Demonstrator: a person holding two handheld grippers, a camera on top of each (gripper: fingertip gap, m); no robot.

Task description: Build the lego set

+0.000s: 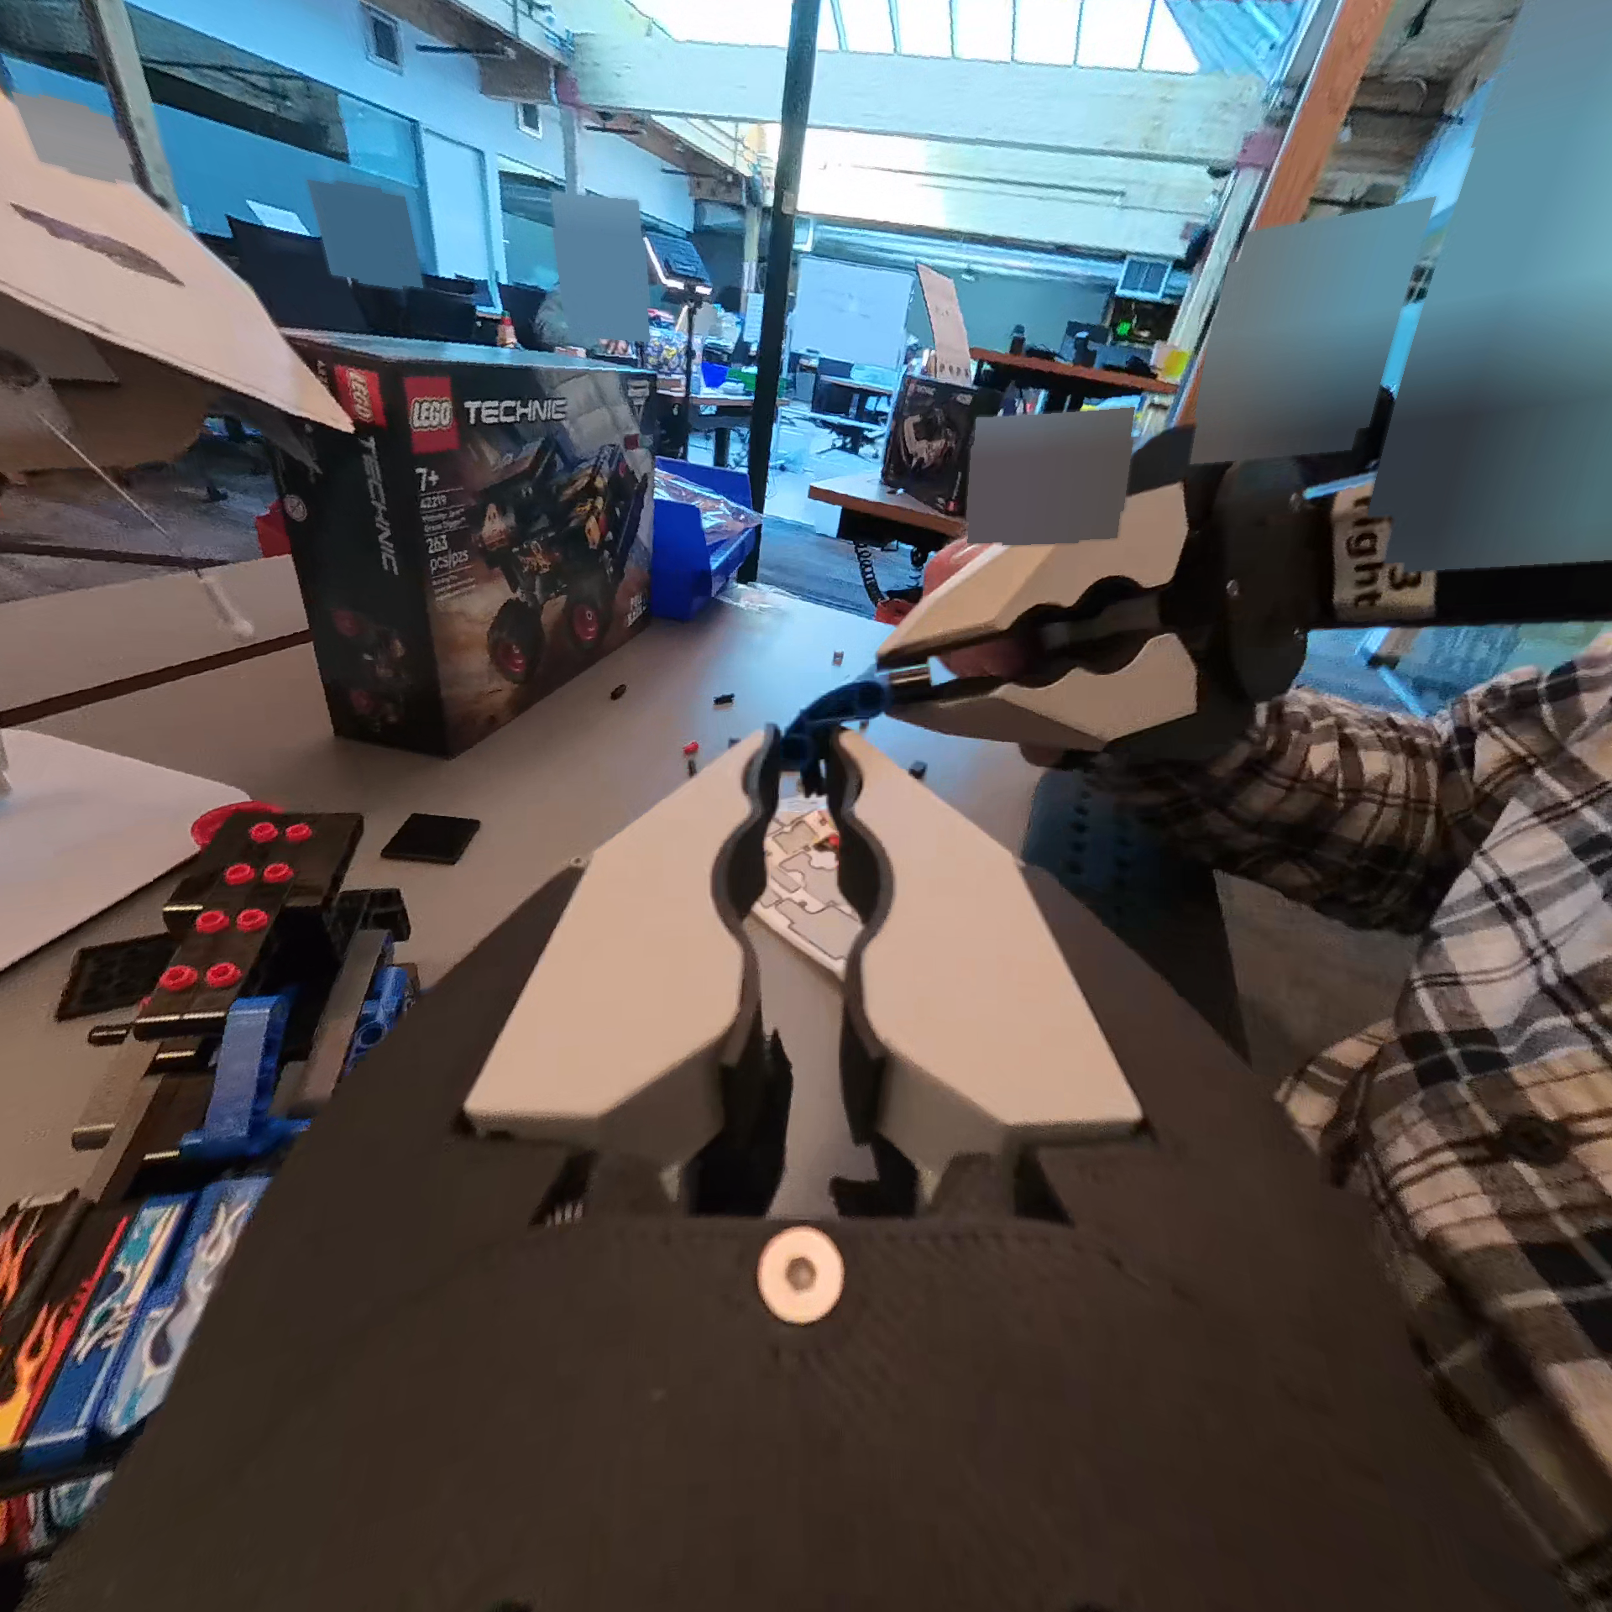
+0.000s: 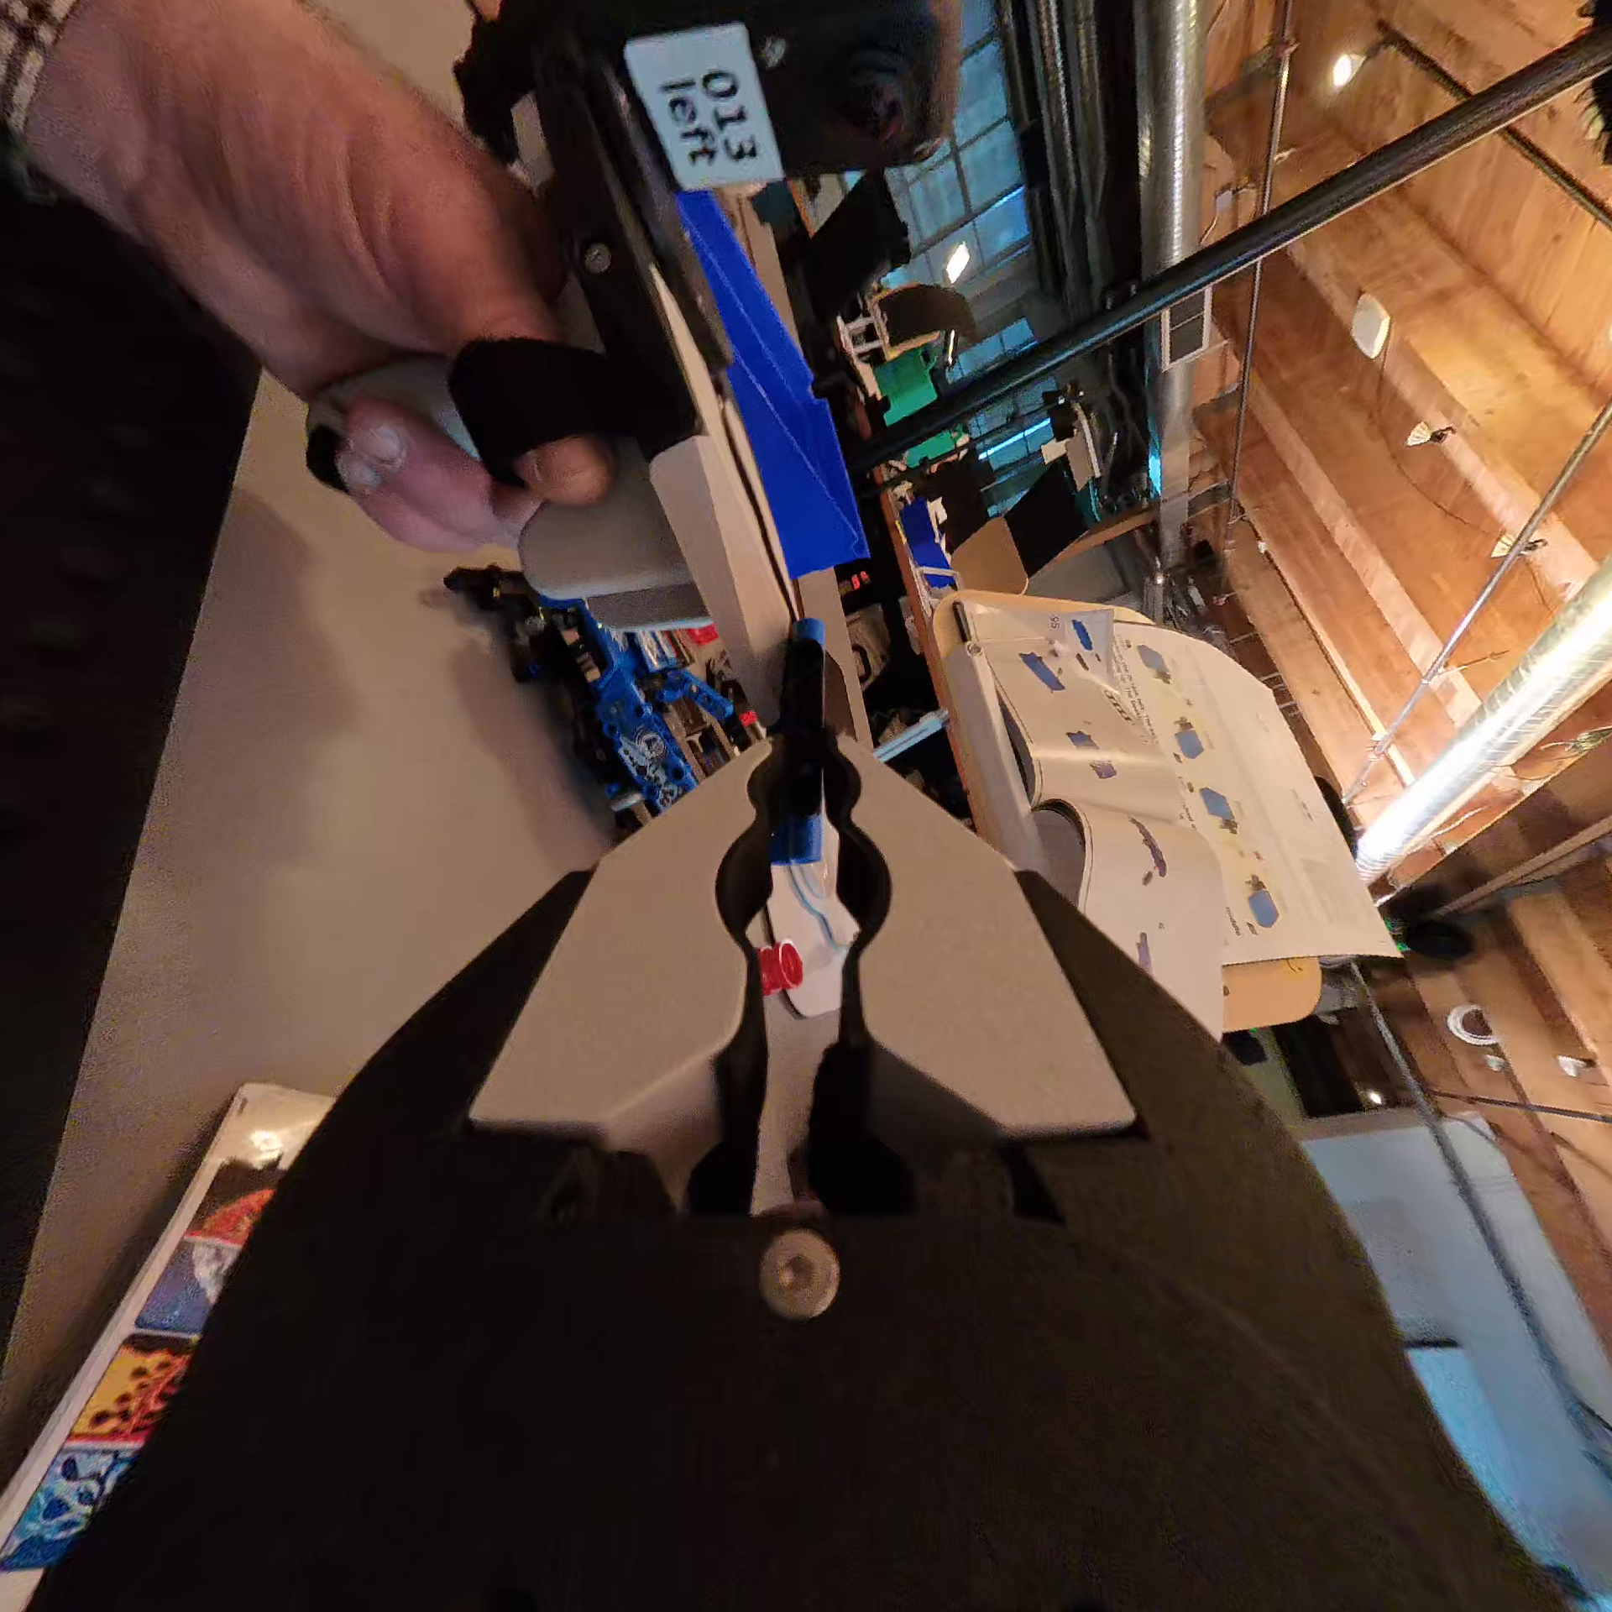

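Left wrist view alone: both tongs pinched on one blue piece, box behind.

Sticker sheet cut off at edge, small loose pieces unidentifiable

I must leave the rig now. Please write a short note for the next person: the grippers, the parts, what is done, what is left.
Left gripper: shut on the blue Technic piece, held in the air.
Right gripper: shut on the same piece, from the right.
Part-built blue and black truck chassis lies on the table, at left; loose pins beyond.
Left to do: fit the piece and finish the build.
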